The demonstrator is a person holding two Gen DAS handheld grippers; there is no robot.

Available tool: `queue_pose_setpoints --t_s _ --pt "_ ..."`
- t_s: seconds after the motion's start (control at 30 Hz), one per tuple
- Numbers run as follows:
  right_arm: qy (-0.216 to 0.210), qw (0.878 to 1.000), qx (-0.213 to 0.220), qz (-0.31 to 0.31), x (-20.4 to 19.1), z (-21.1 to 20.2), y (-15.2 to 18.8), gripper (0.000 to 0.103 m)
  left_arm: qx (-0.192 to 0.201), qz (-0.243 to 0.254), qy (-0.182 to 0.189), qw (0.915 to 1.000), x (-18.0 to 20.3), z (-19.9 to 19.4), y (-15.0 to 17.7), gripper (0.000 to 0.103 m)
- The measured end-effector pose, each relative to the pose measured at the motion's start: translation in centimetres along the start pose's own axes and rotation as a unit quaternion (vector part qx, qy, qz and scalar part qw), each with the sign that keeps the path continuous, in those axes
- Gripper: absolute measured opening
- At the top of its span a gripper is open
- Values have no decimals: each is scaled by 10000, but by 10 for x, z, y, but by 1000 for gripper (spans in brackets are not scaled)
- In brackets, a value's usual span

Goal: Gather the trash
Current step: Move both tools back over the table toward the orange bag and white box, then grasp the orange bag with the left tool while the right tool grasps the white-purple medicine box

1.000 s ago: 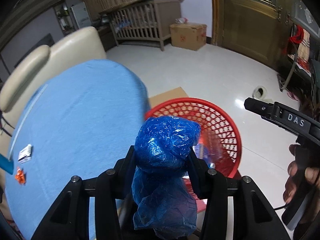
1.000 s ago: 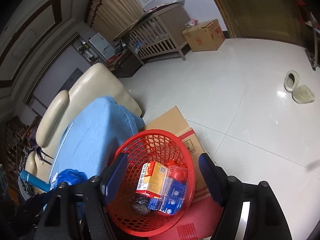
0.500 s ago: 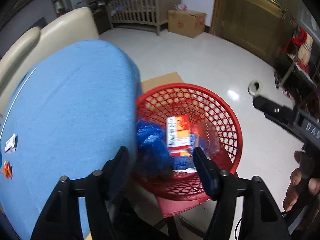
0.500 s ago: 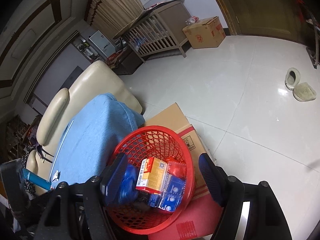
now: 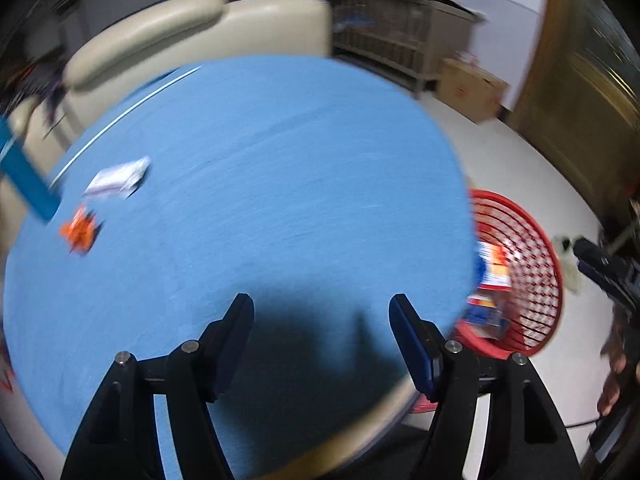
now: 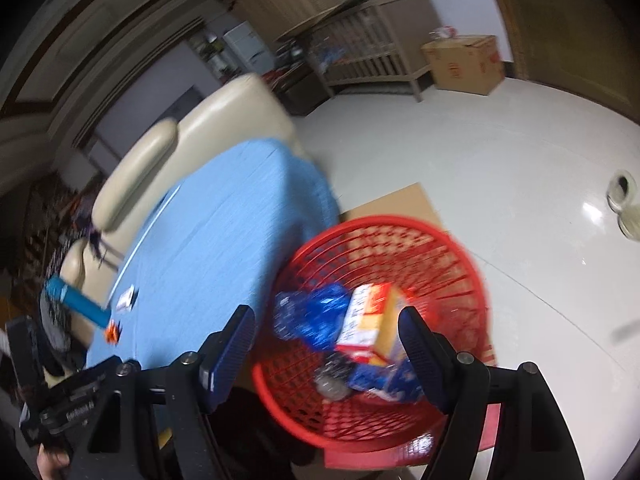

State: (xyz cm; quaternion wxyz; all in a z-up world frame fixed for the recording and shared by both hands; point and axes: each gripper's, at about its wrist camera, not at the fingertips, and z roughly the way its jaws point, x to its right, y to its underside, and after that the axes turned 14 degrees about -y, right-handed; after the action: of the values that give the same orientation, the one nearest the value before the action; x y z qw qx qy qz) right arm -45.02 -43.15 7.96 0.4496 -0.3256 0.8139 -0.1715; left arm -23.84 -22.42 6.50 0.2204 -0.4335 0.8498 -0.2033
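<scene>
Left gripper (image 5: 321,314): jaws spread, nothing held, poised over the blue-clothed table (image 5: 280,160). Right gripper (image 6: 326,326): likewise spread and empty, above the red mesh basket (image 6: 460,248), where the blue plastic bag (image 6: 316,312) lies. Remaining: white wrapper (image 5: 118,178) and orange scrap (image 5: 80,232) near the table's far-left edge; a reach there is judged next.

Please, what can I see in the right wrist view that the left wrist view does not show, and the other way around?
Only the right wrist view shows the crumpled blue plastic bag lying inside the red basket, and the whole basket rim.

Only the left wrist view shows the left gripper open and empty above the blue tablecloth; here the cloth hides part of the basket.

Both show the tablecloth, the basket, the white packet and orange wrapper on the cloth, the blue tube, the cream sofa and the cardboard box.
</scene>
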Motion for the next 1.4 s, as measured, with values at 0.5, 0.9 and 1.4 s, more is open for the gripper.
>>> queue_pose_setpoints --t_s 0.5,0.9,1.4 --pt "-350 9867 -884 -1322 -124 70 37 77 -455 -1319 -479 9891 -106 33 36 72" --pt "-401 9638 -1682 -2029 -191 152 70 77 -555 -2073 -636 9746 -168 55 55 72" --pt "-978 8822 -2457 -3896 -336 304 62 77 -637 -2485 -1121 9600 -221 65 62 74"
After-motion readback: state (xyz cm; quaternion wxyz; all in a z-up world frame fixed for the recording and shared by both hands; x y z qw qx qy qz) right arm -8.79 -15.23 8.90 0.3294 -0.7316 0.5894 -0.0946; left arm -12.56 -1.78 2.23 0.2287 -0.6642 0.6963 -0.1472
